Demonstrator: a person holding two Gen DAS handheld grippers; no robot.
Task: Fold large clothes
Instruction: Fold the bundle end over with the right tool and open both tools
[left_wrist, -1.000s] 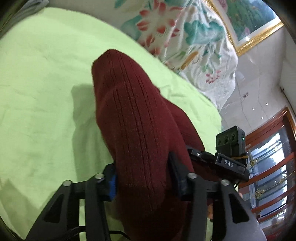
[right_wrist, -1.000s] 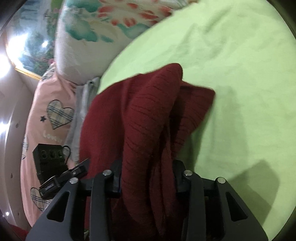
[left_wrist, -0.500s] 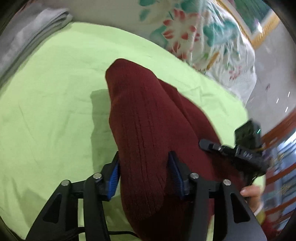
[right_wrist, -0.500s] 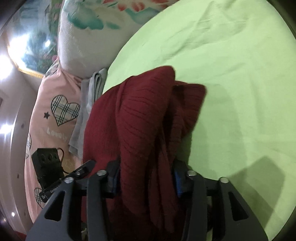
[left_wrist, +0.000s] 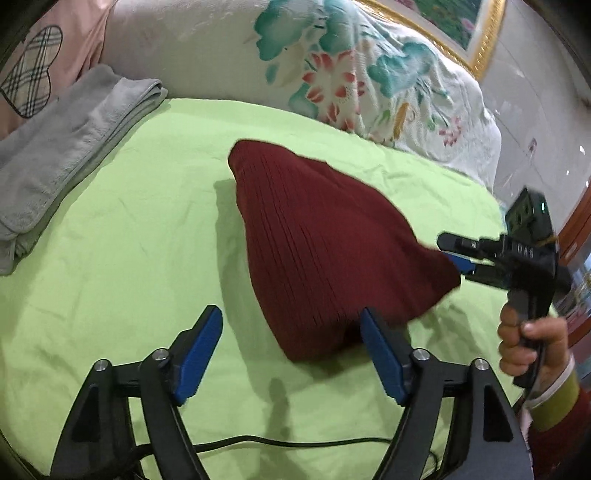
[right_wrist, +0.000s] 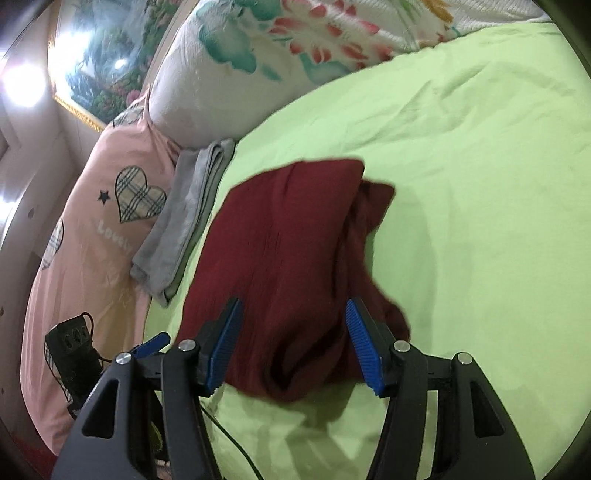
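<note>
A bed (left_wrist: 110, 258) under a lime-green sheet, a floral quilt (left_wrist: 351, 74) heaped at its head beside a pink heart-print pillow (right_wrist: 92, 221); a gilt-framed painting (right_wrist: 103, 55) hangs on the pale wall

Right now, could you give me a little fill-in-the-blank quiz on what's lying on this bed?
1. The folded knit garment is dark ____.
2. It lies on a light ____ bedsheet.
3. The folded towel beside it is ____.
4. The left gripper stands ____, its pads off the garment.

Missing words: red; green; grey; open
</note>
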